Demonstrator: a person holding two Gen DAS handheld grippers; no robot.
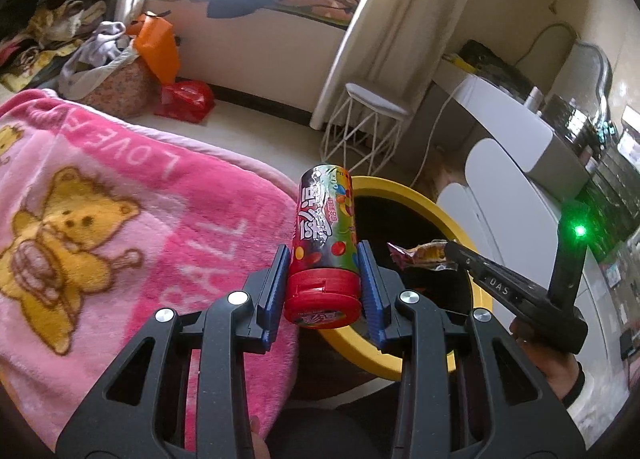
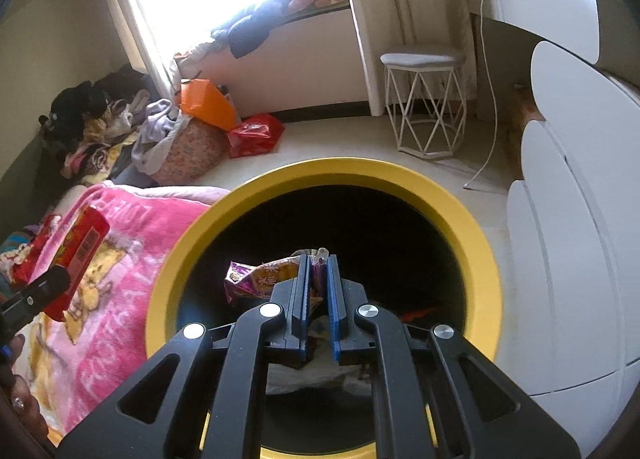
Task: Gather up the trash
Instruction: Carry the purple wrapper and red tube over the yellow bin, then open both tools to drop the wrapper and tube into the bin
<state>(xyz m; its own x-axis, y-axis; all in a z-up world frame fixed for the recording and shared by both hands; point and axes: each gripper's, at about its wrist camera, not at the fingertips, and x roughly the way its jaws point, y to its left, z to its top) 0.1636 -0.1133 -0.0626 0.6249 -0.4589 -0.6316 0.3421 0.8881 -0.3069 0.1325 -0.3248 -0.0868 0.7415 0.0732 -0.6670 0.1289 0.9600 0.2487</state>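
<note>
A candy tube with a red cap is clamped between the blue pads of the left gripper, its long axis running along the fingers: cap toward the camera at 6 o'clock, far end pointing to 12 o'clock. It hangs above the edge of a pink bear-print blanket, just beside the yellow rim of a trash bin at 3 o'clock.

In the right wrist view, the right gripper has its fingers pinched on a crumpled purple-and-orange snack wrapper, held over the bin's dark mouth; the wrapper's long side trails toward 9 o'clock. Inside the bin, pale scraps lie below the fingers and an orange-red scrap lies at 3 o'clock.

A white wire-frame stool stands on the floor at 1 o'clock, well apart from the bin, with a red plastic bag and an orange bag near a clothes heap at 10 o'clock. A white cabinet stands just beside the bin at 3 o'clock.
</note>
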